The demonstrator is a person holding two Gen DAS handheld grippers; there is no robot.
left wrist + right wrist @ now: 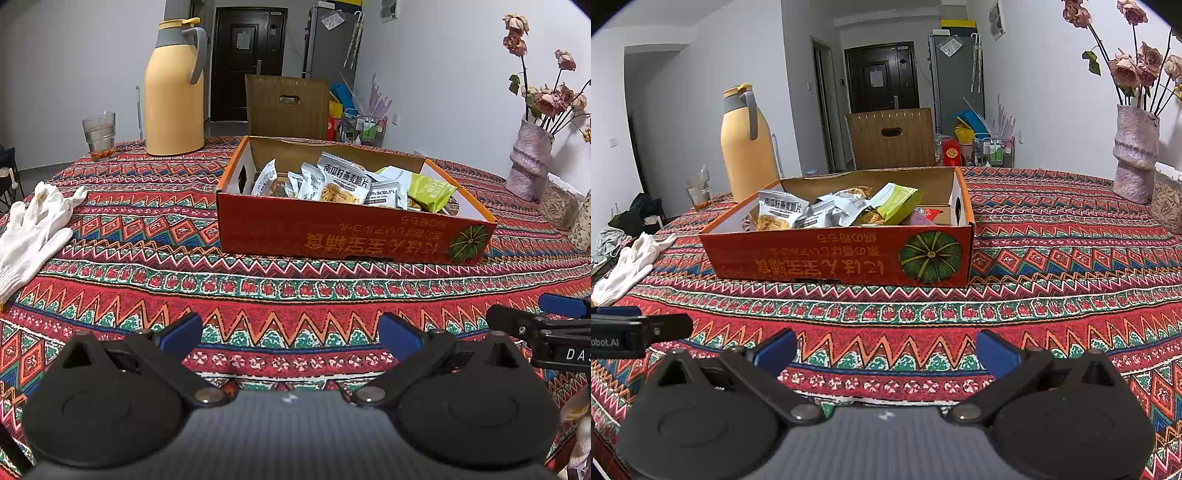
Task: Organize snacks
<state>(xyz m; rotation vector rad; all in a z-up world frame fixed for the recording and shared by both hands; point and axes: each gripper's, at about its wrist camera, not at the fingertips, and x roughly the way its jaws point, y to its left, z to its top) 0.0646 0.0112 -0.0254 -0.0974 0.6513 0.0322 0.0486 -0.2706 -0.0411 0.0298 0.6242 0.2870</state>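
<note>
Many snack packets [343, 181] upright in box [332, 232]

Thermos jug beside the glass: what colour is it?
The thermos jug is yellow with a grey collar and handle; clearest in the left wrist view.

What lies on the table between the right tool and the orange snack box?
Only bare patterned tablecloth lies between the right tool and the snack box, as the right wrist view shows.

You get even, soft indoor light from above; the box [354, 236] casts only a thin shadow on the tablecloth [258, 288]. Both views are sharp, free of glare, bowed at the edges, with dark corners.
</note>
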